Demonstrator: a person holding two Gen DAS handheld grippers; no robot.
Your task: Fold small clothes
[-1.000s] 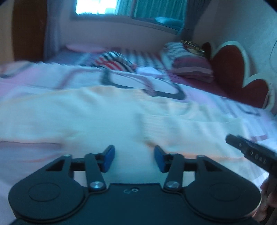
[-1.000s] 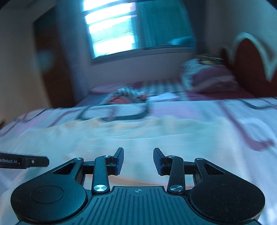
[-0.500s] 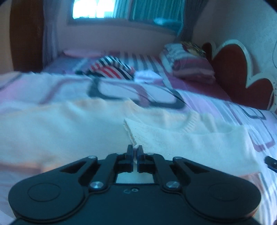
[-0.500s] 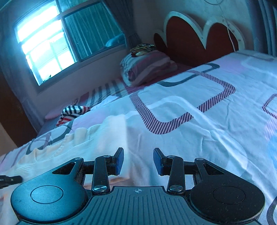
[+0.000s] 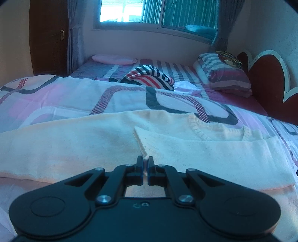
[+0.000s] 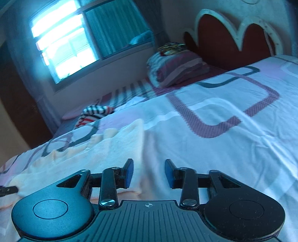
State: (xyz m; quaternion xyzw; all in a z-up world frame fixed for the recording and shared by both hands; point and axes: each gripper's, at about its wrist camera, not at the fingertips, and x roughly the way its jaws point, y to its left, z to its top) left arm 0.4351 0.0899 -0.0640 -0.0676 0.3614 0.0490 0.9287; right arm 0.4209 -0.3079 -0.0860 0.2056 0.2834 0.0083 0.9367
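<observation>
The room is a bedroom with a window (image 5: 156, 13) far ahead of both grippers and a red headboard (image 6: 223, 37) ahead to the right. The bed (image 6: 232, 149) fills most of both views; its cover is white and pink with dark looping bands. Far ahead lie a pillow (image 5: 227, 78) and a striped cloth (image 5: 149, 76), well apart from the work.

The task's thing, a cream sweater (image 5: 74, 145), lies spread flat on the bed directly in front of the left gripper (image 5: 145, 163). Its ribbed neck (image 5: 199, 128) is ahead and to the right of this gripper. One sleeve (image 5: 214, 152) is already turned in and lies across the body, its end pointing to the gripper.

The left gripper's jaws are pressed together on the edge of this sleeve, a thin strip of knit showing between them. The right gripper (image 6: 148, 173) has its jaws apart and holds nothing; the sweater's edge lies just ahead and to its left, near its left finger.

My judgement: the folding is in an early part. One sleeve is brought in, but the other sleeve and the body folds are not yet done, and the striped cloth is untouched.
</observation>
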